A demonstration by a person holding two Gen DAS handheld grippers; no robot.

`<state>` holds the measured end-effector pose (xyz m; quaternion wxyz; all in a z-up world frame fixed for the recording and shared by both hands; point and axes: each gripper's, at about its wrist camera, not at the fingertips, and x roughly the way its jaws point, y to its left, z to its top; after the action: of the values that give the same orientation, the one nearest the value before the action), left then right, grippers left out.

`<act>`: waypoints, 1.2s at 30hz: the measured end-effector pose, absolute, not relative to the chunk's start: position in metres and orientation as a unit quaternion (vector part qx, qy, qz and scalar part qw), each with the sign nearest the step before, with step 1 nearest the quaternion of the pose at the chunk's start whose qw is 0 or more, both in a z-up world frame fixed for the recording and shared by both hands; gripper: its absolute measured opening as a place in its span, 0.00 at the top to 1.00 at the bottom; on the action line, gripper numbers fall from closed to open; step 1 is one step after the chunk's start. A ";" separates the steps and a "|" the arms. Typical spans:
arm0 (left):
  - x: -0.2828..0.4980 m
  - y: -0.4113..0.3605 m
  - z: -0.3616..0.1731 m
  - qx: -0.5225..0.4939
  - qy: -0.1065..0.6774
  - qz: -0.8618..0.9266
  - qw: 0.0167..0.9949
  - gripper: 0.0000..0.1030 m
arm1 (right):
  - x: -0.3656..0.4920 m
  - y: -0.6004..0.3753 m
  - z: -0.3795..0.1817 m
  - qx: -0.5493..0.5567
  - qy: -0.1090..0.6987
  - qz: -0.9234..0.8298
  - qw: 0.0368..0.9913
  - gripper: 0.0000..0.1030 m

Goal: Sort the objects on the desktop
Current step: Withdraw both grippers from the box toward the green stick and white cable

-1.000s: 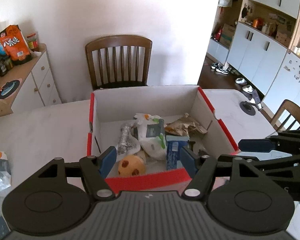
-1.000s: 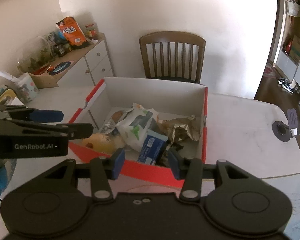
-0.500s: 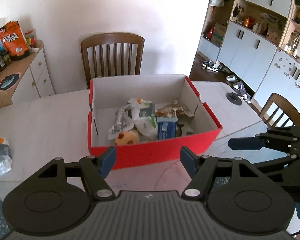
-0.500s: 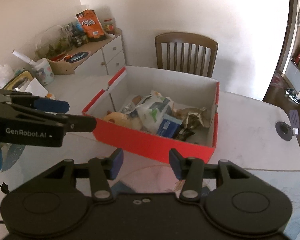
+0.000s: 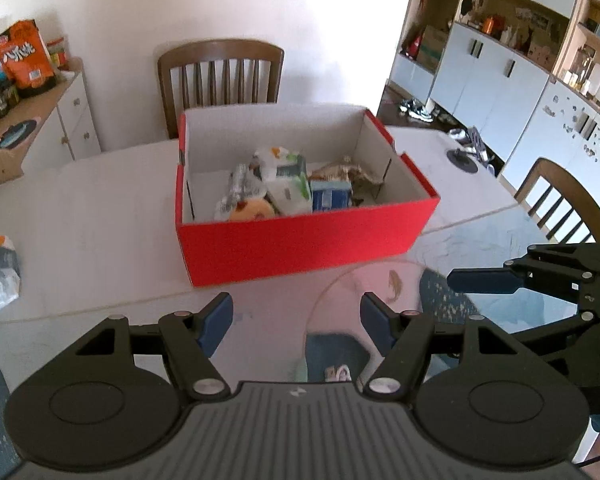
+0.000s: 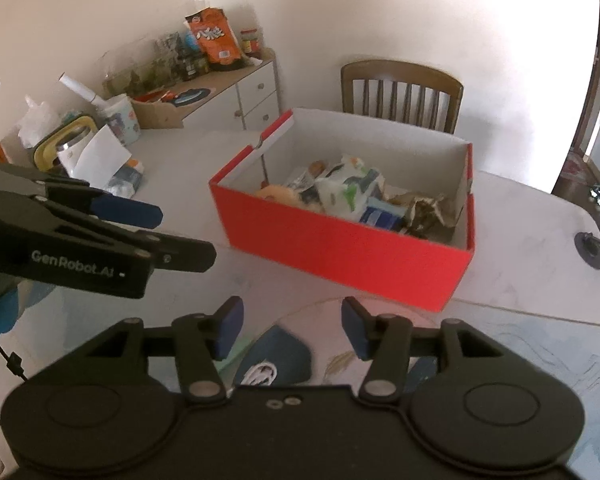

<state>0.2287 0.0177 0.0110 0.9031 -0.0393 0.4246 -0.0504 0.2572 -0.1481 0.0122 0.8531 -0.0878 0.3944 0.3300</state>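
Red box (image 5: pixel 300 244) sits on the white table (image 5: pixel 80 216), far of both grippers, with its top open. Contents, left to right in the left wrist view: a crinkled silver wrapper (image 5: pixel 236 188), a round orange-and-yellow item (image 5: pixel 252 210) at the near wall, a white-and-green pouch (image 5: pixel 288 184), a blue carton (image 5: pixel 330 198) and a crumpled brown wrapper (image 5: pixel 348 170) at the right end. All lie loosely piled against one another.

Left gripper (image 5: pixel 296 318) hangs over the near table edge, clear of the box. Its fingers stand apart with nothing between them. Right gripper (image 6: pixel 292 328) is beside it, also near of the box. Its jaws have just been opening; the blue pads (image 6: pixel 228 328) are apart and hold nothing.

A wooden chair (image 5: pixel 220 76) stands at the far side of the table. A sideboard (image 5: pixel 56 120) at far left carries an orange snack bag (image 5: pixel 22 58).
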 end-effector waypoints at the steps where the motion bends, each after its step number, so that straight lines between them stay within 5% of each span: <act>1: 0.228 0.018 0.008 -0.038 0.429 -0.051 0.901 0.29 | 0.255 -0.147 0.009 -0.089 0.396 0.330 0.852 0.47; 13: 0.223 0.024 -0.036 -0.030 0.467 -0.039 0.883 0.14 | 0.235 -0.134 -0.030 -0.094 0.429 0.316 0.841 0.45; 24: 0.226 0.031 -0.081 -0.012 0.498 -0.025 0.867 0.13 | 0.227 -0.118 -0.069 -0.110 0.454 0.295 0.833 0.44; 27: 0.227 0.031 -0.091 -0.015 0.503 -0.032 0.863 0.03 | 0.227 -0.115 -0.076 -0.112 0.457 0.292 0.832 0.44; 36: 0.237 0.035 -0.110 -0.017 0.517 -0.026 0.855 0.02 | 0.229 -0.102 -0.094 -0.114 0.459 0.286 0.833 0.44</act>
<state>0.2370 0.0352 -0.1099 0.8555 -0.0170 0.5169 -0.0257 0.2293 -0.1017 -0.0940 0.8331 -0.1138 0.4595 0.2863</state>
